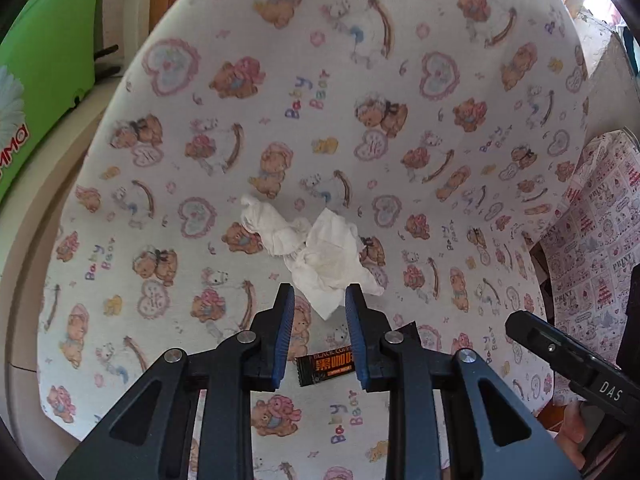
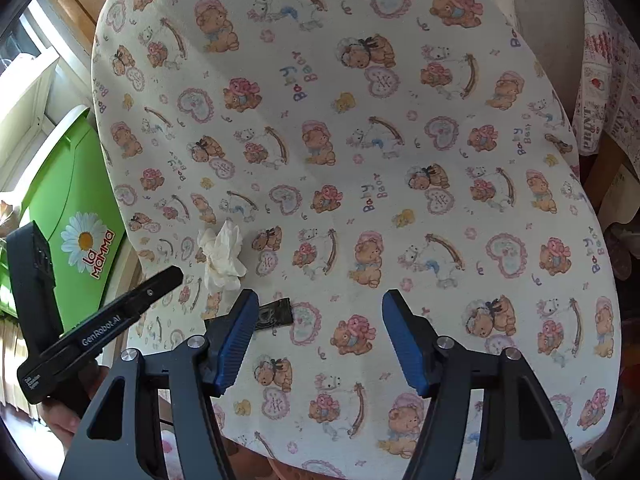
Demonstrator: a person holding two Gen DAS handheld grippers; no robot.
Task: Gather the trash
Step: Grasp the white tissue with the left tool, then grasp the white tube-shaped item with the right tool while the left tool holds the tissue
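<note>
On the bear-print cushion (image 1: 200, 160), left gripper (image 1: 320, 300) fingers half-closed astride the crumpled tissue (image 1: 320, 248), gripping nothing; right gripper (image 2: 316, 320) open, empty; thin tissue edge could slip out.

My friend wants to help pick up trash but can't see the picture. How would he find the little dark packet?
Start at the cloth with teddy bears and hearts. Near its middle lies a crumpled white tissue. Just past it, toward the camera, lies the small packet, flat between the left hand-held gripper's fingers: it alone is black, with orange lettering.
</note>
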